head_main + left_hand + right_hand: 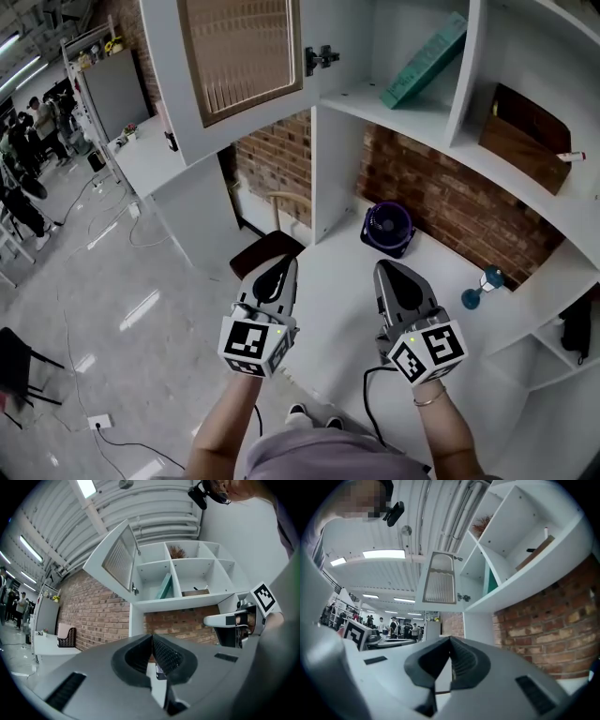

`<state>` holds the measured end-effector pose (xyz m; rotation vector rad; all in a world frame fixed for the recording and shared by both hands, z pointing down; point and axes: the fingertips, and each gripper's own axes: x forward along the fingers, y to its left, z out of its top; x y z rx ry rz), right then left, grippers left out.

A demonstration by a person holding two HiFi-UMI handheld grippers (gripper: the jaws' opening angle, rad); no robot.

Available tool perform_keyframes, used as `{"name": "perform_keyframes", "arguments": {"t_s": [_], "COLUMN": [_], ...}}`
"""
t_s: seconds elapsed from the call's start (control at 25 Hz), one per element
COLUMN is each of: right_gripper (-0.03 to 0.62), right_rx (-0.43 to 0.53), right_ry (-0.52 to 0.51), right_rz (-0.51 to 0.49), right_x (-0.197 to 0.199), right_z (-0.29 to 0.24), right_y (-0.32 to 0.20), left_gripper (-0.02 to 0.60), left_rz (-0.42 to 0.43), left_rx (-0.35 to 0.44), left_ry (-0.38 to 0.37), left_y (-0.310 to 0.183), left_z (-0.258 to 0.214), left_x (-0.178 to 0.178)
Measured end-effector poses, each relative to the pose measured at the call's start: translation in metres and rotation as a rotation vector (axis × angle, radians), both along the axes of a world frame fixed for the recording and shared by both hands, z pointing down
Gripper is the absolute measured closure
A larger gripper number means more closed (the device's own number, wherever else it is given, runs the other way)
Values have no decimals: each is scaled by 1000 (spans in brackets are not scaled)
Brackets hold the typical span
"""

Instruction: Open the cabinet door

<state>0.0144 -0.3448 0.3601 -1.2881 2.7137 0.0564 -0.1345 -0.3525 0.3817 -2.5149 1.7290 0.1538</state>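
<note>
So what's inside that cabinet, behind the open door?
A teal flat box leans on the shelf behind the open cabinet door. Nothing else shows on that shelf. The space behind the box is covered, and the head view cuts off the top.

Support: a white countertop (328, 281) is set against a red brick wall (441, 202) | On it: a dark purple round fan (387, 230) is stood by the wall; a small blue stemmed object (483, 286) is seen further right | Above: a white compartmented wall cabinet (467, 84) | Inside: a flat teal box (424, 59) is leaned in one compartment; a brown wooden box (525, 136) is set in the next
</note>
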Motion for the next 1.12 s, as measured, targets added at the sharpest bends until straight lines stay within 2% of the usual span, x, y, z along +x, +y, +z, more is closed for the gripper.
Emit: {"name": "perform_keyframes", "arguments": {"t_s": [0.44,0.64,1.12], "right_gripper": [592,592,592], "right_rx": [-144,-158,-161], "right_ry": [5,25,41], "right_rz": [100,114,105], "right_x": [48,52,42], "right_z": [54,63,70], "right_y": [7,10,13], "left_gripper": [578,578,578], "left_rz": [23,26,-1], "left_rx": [-112,-156,-160], "left_ry": [0,10,19], "left_y": [14,23,32], "left_z": [47,66,70], "left_x": [27,31,26]}}
